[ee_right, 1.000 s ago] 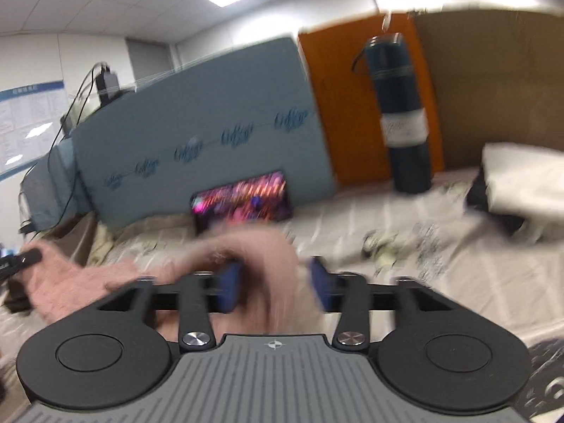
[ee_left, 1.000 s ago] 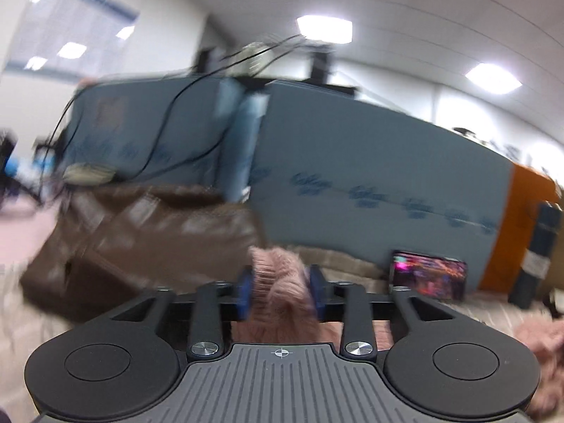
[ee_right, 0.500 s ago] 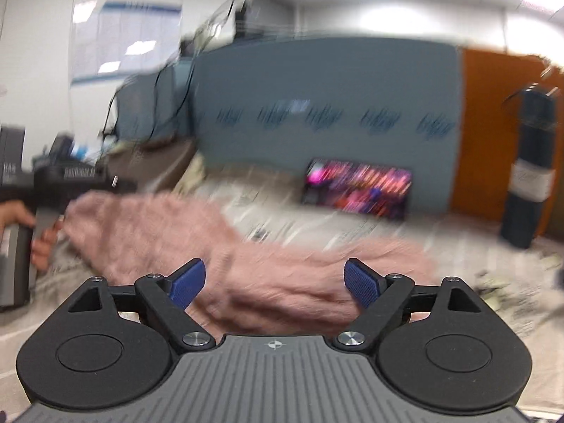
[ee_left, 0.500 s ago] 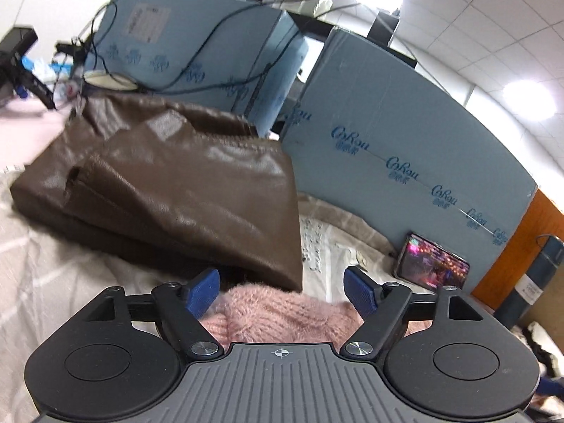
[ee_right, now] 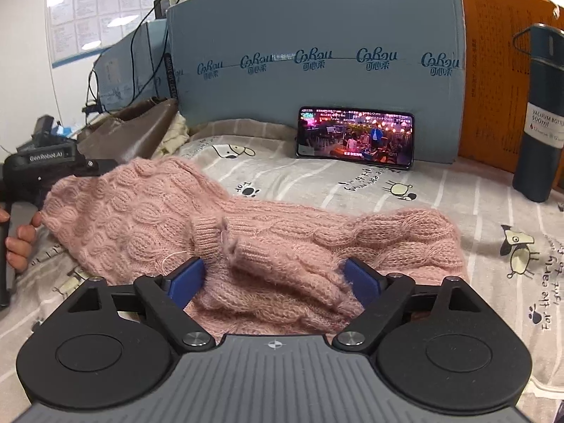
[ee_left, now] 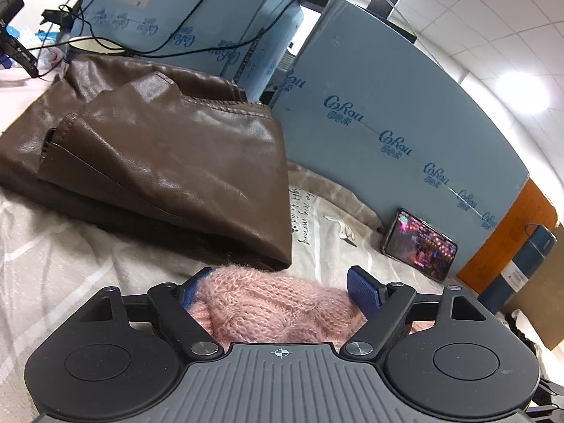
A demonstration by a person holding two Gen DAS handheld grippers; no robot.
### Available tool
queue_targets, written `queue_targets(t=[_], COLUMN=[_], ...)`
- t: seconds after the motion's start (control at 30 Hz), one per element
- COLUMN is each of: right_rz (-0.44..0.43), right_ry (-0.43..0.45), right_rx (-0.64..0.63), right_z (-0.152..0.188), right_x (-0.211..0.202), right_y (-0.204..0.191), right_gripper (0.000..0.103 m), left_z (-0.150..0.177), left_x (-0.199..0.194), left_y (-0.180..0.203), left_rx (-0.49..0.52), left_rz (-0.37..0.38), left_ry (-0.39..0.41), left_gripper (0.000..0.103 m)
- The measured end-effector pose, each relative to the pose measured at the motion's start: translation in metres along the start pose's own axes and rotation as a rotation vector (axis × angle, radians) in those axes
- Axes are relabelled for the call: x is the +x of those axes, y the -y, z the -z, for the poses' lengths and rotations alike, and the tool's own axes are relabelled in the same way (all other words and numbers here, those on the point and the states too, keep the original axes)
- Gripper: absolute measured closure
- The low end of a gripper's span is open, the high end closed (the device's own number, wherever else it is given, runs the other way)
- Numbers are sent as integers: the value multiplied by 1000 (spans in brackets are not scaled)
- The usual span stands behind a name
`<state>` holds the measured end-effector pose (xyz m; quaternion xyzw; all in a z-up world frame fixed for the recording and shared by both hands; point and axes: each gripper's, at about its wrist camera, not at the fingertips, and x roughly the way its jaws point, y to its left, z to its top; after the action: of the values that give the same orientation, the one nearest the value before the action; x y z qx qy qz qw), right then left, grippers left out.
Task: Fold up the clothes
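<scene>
A pink cable-knit sweater [ee_right: 268, 232] lies bunched on the printed bedsheet [ee_right: 458, 211]. My right gripper [ee_right: 273, 278] is open, its blue pads on either side of the sweater's near edge. My left gripper [ee_left: 278, 287] is open over the sweater's other end [ee_left: 275, 303], with pink knit between the spread pads. The left gripper's body also shows in the right wrist view [ee_right: 49, 162] at the sweater's far left corner.
A folded brown leather jacket [ee_left: 148, 155] lies just beyond the left gripper. Blue foam boards [ee_right: 313, 56] stand along the back, with a lit phone [ee_right: 356, 137] leaning on one. A dark vacuum bottle [ee_right: 539, 112] stands at the right by an orange board [ee_right: 490, 70].
Both grippers were shut on the sweater a second ago and have opened. The sweater now lies on the sheet, and both grippers sit low at its ends.
</scene>
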<state>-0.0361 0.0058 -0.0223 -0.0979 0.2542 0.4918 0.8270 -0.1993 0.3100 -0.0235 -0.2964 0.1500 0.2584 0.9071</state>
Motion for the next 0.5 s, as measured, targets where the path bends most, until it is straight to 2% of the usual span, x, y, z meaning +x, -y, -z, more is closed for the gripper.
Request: queue_targets(t=[0.1,0.2,0.27,0.37,0.47,0.5], right_rz=[24,41,51,37,61,75], right_ry=[1,15,31,71,146,179], right_rx=[3,30,61,135,215,242], right_z=[-1,-1,-1,-4,-7,-7], right_x=[0,-1,-3,-11,-26,-33], right_y=[0,4,9,22,38,45], right_gripper=[32,49,72,81,82,82], left_z=[0,0,0,1,3,5], left_x=[0,2,3,3,5,5], left_y=[1,0,1,4,9,12], left_rx=[3,3,9,30,68,89], left_rz=[10,17,24,32,47,47], left_ry=[2,-10,-18,-17,-21,-19], left_gripper=[20,20,20,20,22,29])
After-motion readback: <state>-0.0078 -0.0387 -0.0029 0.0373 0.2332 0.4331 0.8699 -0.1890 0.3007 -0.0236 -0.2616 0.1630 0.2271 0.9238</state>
